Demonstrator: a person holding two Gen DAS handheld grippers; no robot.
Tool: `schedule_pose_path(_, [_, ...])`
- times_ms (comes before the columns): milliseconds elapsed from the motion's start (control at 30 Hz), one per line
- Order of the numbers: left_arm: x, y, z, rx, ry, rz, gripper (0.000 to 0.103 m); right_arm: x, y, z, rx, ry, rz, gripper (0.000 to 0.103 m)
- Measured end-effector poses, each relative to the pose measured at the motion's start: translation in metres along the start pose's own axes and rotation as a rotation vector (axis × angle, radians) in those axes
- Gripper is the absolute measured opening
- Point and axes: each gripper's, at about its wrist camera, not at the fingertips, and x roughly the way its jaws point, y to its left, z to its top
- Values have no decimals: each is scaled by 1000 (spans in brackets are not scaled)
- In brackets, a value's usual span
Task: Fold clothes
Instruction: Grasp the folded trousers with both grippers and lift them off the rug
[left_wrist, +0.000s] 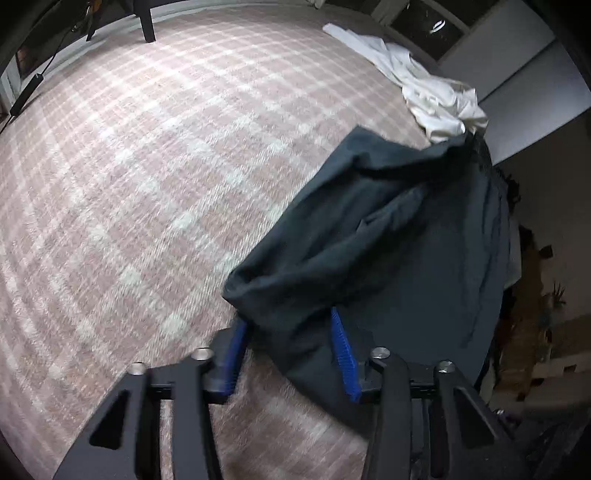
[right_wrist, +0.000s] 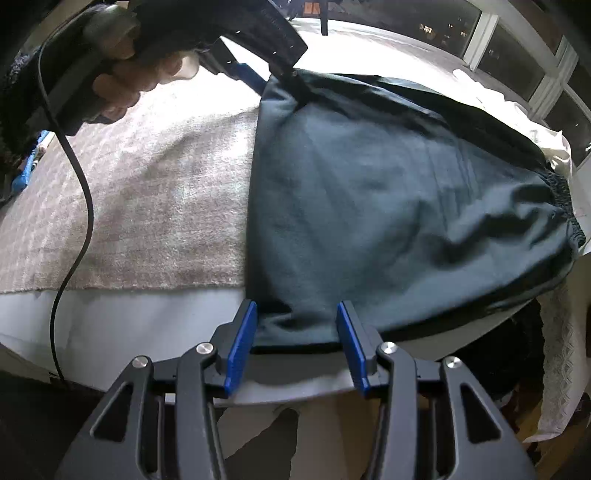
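Note:
A dark teal garment (left_wrist: 388, 240) with an elastic waistband (right_wrist: 561, 195) lies spread on a pink plaid blanket (left_wrist: 147, 166). My left gripper (left_wrist: 288, 317) is open, its blue pads (left_wrist: 236, 354) wide apart with one corner of the garment's hem lying between them. The right wrist view shows the same garment (right_wrist: 369, 203) nearly flat, reaching to the bed's near edge. My right gripper (right_wrist: 296, 304) is open too, and the near corner of the hem sits between its blue pads (right_wrist: 242, 343). A hand holds the left gripper (right_wrist: 258, 74) at the garment's far corner.
A crumpled white garment (left_wrist: 424, 85) lies beyond the dark one at the blanket's far right. Dark chair legs (left_wrist: 147, 22) and a black cable (left_wrist: 33, 85) stand past the far edge. White lace cloth (right_wrist: 561, 350) hangs at the right side, with windows (right_wrist: 517, 44) behind.

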Motion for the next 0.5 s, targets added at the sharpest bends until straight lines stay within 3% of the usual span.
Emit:
schedule_pose_path(33, [-2, -1, 1, -8, -9, -24, 8, 0, -1, 1, 0, 5, 5, 40])
schedule_pose_path(100, [-11, -4, 3, -7, -38, -58, 7, -1, -4, 2, 1, 16, 16, 11])
schedule_pose_path(267, [-38, -19, 8, 32, -98, -77, 6, -18, -20, 7, 28, 0, 54, 7])
schedule_pose_path(500, [-87, -63, 42, 45, -222, -91, 6, -86, -74, 20, 100, -124, 184, 6])
